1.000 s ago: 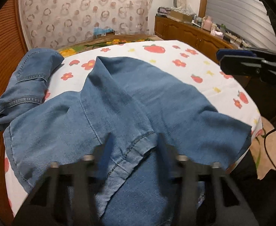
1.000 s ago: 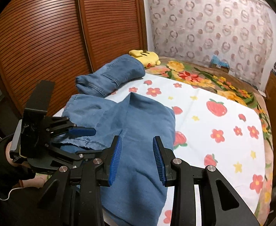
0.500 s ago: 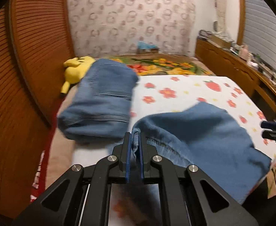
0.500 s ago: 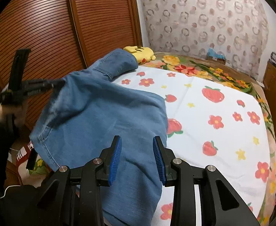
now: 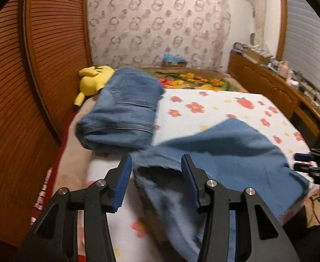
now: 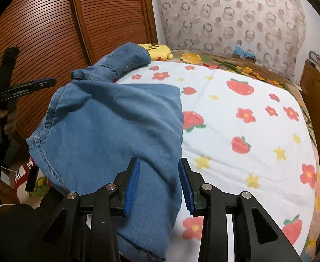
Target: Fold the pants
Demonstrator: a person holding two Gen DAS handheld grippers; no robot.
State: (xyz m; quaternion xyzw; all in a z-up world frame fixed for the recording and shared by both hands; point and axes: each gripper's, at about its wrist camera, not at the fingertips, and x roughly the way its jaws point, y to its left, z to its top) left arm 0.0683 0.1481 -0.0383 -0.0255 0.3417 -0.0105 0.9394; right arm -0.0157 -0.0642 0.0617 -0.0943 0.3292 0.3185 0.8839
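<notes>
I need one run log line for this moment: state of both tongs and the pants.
left tongs: just opened, hem between, unpressed | right tongs: open over pants | pants: part-folded on bedsheet

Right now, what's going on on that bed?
A person with a gripper in each hand is folding blue jeans on the strawberry-print sheet. The left gripper has just been opening; its pads stand apart with the hem edge between them, not pressed. The right gripper hovers open over the near part of the denim. The far end of the jeans lies bunched by a yellow plush toy.
</notes>
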